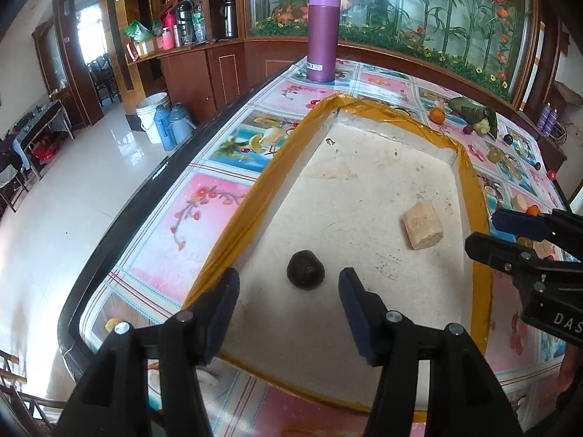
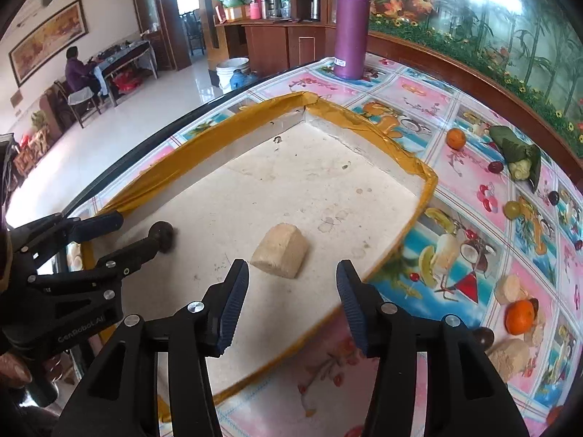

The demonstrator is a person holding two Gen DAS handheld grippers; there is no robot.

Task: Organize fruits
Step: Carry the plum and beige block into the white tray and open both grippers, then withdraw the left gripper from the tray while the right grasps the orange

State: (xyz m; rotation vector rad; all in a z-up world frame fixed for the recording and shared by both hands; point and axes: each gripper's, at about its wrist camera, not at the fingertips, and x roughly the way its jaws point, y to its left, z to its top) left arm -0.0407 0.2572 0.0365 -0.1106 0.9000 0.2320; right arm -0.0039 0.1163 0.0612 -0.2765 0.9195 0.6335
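Left wrist view: left gripper point(image 1: 289, 291) is at the bottom of frame, jaws spread, nothing clamped. Dark round fruit point(image 1: 305, 269) lies on the floor of the shallow white foam tray with yellow-taped rim point(image 1: 364, 103), lower centre, in the gap ahead of the fingertips, touching neither pad. Beige blocky chunk point(image 1: 422, 225) sits on the tray floor at right of centre, well apart from the dark fruit. Right gripper point(image 1: 499, 233) enters from the right edge over the tray's right rim, jaws parted, empty. Purple cylindrical flask point(image 1: 322, 34) stands upright on the flower-print tablecloth point(image 1: 204, 211) just beyond the tray's far corner, top centre.

Right wrist view: right gripper point(image 2: 291, 302) is at the bottom, jaws released. Beige chunk point(image 2: 280, 251) rests on the tray point(image 2: 233, 118) just ahead of the tips, free of both pads. Left gripper point(image 2: 140, 227) comes in from the left edge, the dark fruit point(image 2: 164, 235) right by its lower fingertip; can't tell if they touch.

Still outside the tray, right side of frame on the cloth: small orange point(image 2: 455, 138) near a green leaf bundle point(image 2: 517, 151), loose grapes point(image 2: 512, 209), another orange point(image 2: 520, 316) beside more beige pieces point(image 2: 510, 287) at lower right.
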